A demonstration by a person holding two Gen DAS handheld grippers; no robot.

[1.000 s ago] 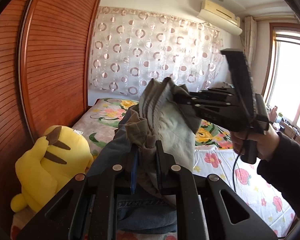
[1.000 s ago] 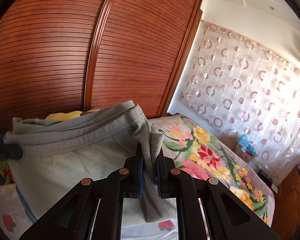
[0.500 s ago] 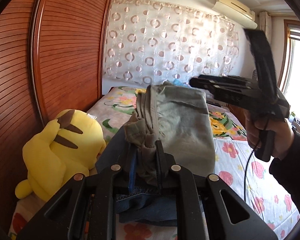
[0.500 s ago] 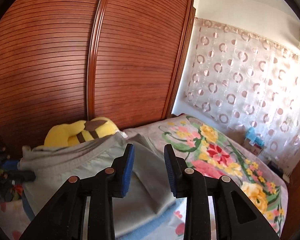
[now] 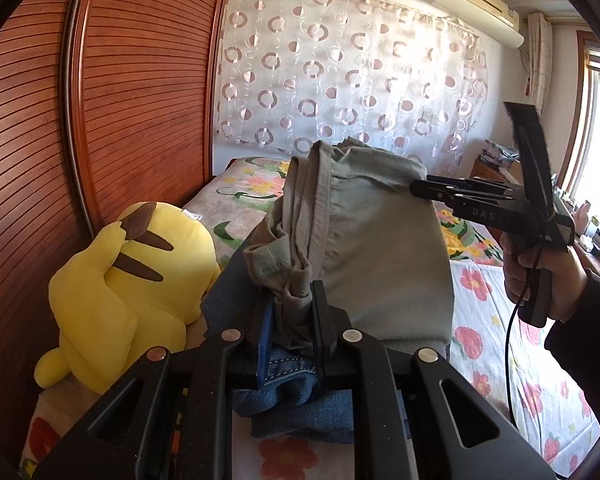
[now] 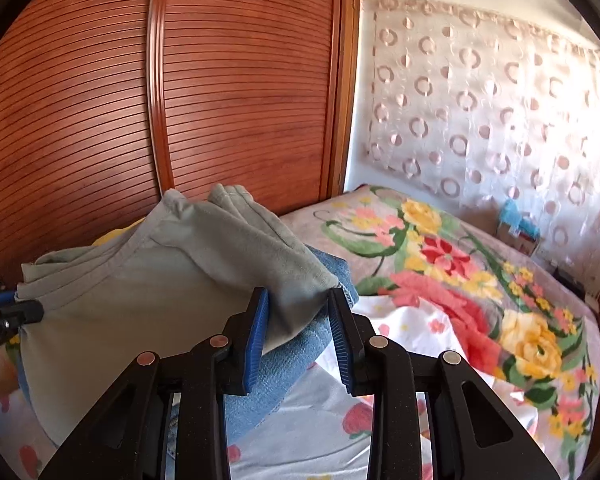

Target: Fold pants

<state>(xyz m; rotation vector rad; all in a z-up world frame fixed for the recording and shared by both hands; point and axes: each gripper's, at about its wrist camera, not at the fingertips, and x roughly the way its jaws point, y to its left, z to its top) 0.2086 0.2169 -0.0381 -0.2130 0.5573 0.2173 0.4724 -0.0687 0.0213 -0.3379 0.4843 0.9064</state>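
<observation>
The grey-green pants [image 5: 380, 248] lie folded over a blue denim garment [image 5: 296, 400] on the bed. My left gripper [image 5: 292, 312] is shut on a bunched corner of the grey-green pants. In the right wrist view the pants [image 6: 152, 296] spread to the left, and my right gripper [image 6: 298, 312] is open, its blue pads astride the pants' near corner without pinching it. The right gripper [image 5: 420, 190] also shows in the left wrist view, at the pants' far edge. The left gripper [image 6: 16, 308] shows at the far left, holding the cloth.
A yellow plush toy [image 5: 128, 288] sits to the left against the wooden slatted wardrobe [image 5: 100, 120]. The bed has a white floral sheet [image 5: 500, 360] and a flowered blanket [image 6: 460, 280]. A patterned curtain [image 5: 340, 80] hangs behind.
My right gripper has let go of the pants and opened, then dropped to their corner. The pants have settled down onto the denim. My left gripper stays shut on the cloth.
</observation>
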